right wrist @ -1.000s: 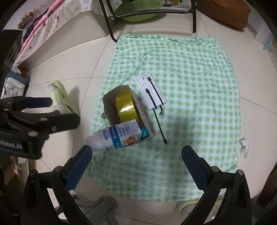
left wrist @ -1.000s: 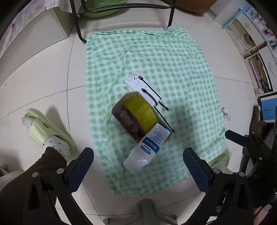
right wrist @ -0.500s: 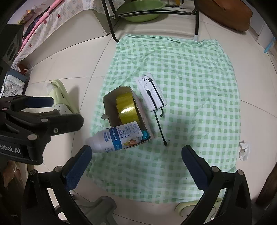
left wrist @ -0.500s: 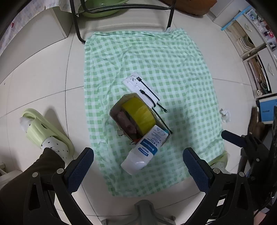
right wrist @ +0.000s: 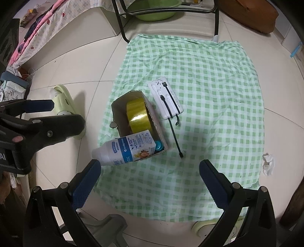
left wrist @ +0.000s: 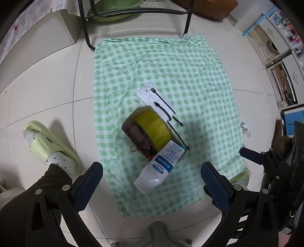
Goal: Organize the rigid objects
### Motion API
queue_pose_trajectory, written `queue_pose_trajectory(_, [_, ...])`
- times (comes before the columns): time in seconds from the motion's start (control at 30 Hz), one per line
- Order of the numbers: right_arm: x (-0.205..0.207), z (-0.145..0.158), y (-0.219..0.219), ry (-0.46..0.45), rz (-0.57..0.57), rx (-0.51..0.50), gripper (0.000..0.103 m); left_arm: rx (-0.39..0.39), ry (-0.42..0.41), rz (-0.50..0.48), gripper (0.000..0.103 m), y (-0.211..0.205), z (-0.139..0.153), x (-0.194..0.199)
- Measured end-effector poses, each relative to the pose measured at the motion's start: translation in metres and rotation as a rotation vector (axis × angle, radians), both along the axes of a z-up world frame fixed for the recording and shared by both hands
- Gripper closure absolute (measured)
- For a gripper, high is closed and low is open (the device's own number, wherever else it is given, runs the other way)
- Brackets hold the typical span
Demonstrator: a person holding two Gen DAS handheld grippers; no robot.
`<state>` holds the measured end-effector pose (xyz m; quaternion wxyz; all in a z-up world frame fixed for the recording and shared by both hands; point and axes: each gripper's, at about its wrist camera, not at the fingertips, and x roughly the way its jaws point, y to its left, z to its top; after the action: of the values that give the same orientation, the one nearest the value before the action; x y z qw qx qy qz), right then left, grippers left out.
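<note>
A small cardboard box (left wrist: 127, 125) (right wrist: 115, 110) stands on a green checked cloth (left wrist: 190, 79) (right wrist: 218, 95) on the floor. It holds a yellow tape roll (left wrist: 153, 127) (right wrist: 137, 115), a brownish item (left wrist: 138, 136) and a white bottle with a blue label (left wrist: 161, 167) (right wrist: 125, 149) that leans out over the box's near end. A white power bank with black cables (left wrist: 154, 98) (right wrist: 168, 99) lies on the cloth beside the box. My left gripper (left wrist: 152, 182) and right gripper (right wrist: 150, 180) are both open, empty and held high above the cloth.
A chair's black legs (left wrist: 87, 38) and a green basin (left wrist: 112, 11) stand at the cloth's far end. Feet in green slippers (left wrist: 51, 146) stand left and right of the cloth. A crumpled tissue (right wrist: 267, 164) lies at the right edge. Shelves (left wrist: 281, 76) stand at right.
Both grippers have risen and drawn back slightly, so the scene looks a little smaller. The objects have not moved.
</note>
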<state>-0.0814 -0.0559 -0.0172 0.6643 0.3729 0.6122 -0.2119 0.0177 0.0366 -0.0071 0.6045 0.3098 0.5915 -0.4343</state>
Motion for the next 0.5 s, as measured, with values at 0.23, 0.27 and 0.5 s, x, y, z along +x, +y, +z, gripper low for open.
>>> queue_pose_trajectory(0.23, [-0.004, -0.006, -0.002, 0.012, -0.010, 0.009, 0.000, 0.006, 0.011, 0.008, 0.000, 0.000, -0.001, 0.003])
queue_pose_trajectory(0.27, [-0.004, -0.009, -0.002, 0.017, -0.014, 0.012, 0.000, 0.008, 0.015, 0.013, 0.000, 0.000, -0.001, 0.004])
queue_pose_trajectory(0.5, [-0.011, -0.030, -0.010, 0.076, -0.028, 0.025, 0.000, 0.006, 0.024, 0.033, 0.000, 0.000, -0.001, 0.008])
